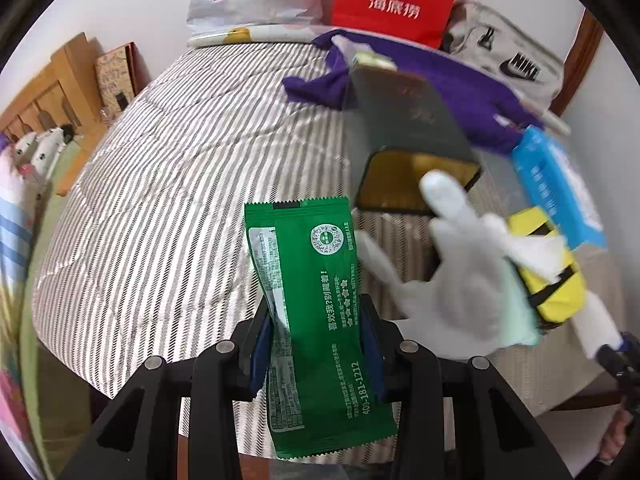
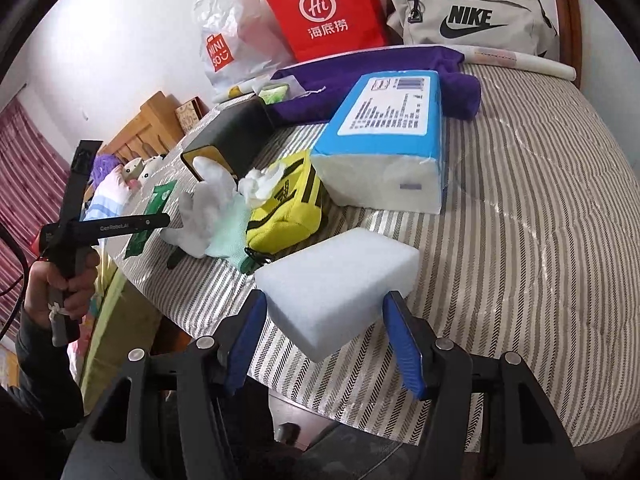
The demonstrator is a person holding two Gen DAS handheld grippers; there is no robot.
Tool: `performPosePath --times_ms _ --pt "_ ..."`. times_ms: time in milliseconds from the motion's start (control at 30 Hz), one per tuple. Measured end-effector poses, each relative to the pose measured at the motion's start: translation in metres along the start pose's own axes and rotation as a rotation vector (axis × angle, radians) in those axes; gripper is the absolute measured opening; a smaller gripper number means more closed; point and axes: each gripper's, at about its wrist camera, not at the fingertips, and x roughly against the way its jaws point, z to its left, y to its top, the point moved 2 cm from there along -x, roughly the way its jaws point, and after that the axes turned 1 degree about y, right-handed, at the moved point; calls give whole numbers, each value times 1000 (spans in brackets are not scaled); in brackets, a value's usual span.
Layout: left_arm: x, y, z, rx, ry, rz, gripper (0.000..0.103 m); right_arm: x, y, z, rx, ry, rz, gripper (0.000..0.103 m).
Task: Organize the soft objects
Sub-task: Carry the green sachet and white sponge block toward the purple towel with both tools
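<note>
A white glove (image 2: 202, 210), a yellow pouch (image 2: 286, 208) and a blue tissue pack (image 2: 384, 140) are crowding the striped bedcover (image 2: 520, 220) at frame centre. The left gripper (image 1: 316, 344) is clamping a glossy green sachet (image 1: 308, 308), lower middle. The right gripper (image 2: 324, 340) is squeezing a white foam block (image 2: 336, 284), rectangular and matte, low in its view

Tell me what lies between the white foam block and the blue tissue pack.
In the right wrist view, the yellow pouch sits partly between the white foam block and the blue tissue pack; otherwise only striped bedcover.
</note>
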Motion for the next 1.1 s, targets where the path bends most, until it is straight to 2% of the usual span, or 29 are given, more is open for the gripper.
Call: performPosePath --times_ms 67,500,767,1100 --pt "6 4 4 20 -31 -5 38 3 2 1 3 5 -6 60" --pt "38 43 5 33 -63 -77 38 30 33 15 31 55 -69 60" --pt "38 71 -6 13 -91 -90 38 39 78 27 83 52 -138 60" --pt "34 114 -21 7 -150 -105 38 27 132 21 96 14 -176 60"
